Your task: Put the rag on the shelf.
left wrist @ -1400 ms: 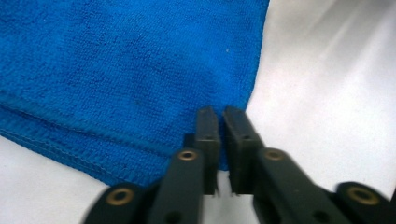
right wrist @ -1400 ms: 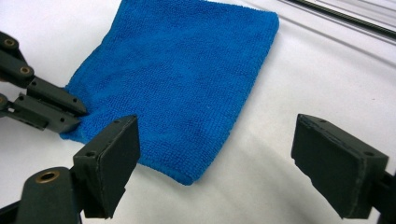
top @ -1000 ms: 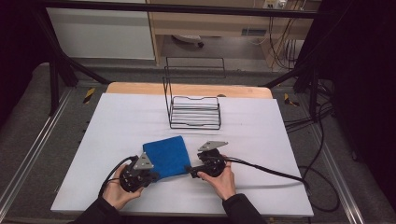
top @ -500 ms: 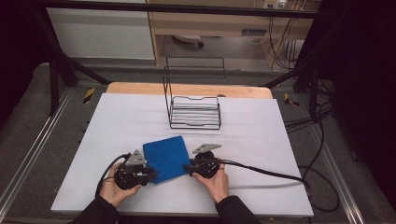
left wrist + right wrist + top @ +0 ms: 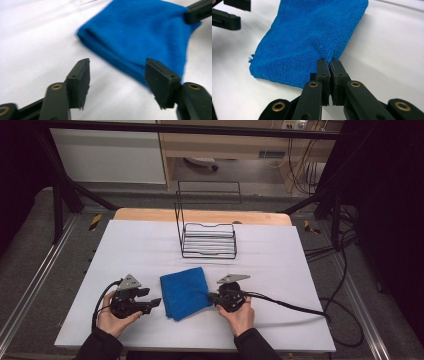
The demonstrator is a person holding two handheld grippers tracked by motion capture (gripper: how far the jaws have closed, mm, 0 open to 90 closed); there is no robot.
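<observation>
The blue cloth (image 5: 185, 292) lies folded on the white counter (image 5: 280, 260), at 6 o'clock from the wire rack (image 5: 207, 240). The right tool (image 5: 330, 61) has just closed and pinches its edge at 3 o'clock. The left tool (image 5: 117, 72), at 9 o'clock, has just been opening, its jaws wide with nothing between them.

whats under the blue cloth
The folded blue cloth lies flat on the white table cover, which shows all around it. Whatever sits directly beneath or between its folds is covered. The right gripper pinches its edge.
</observation>
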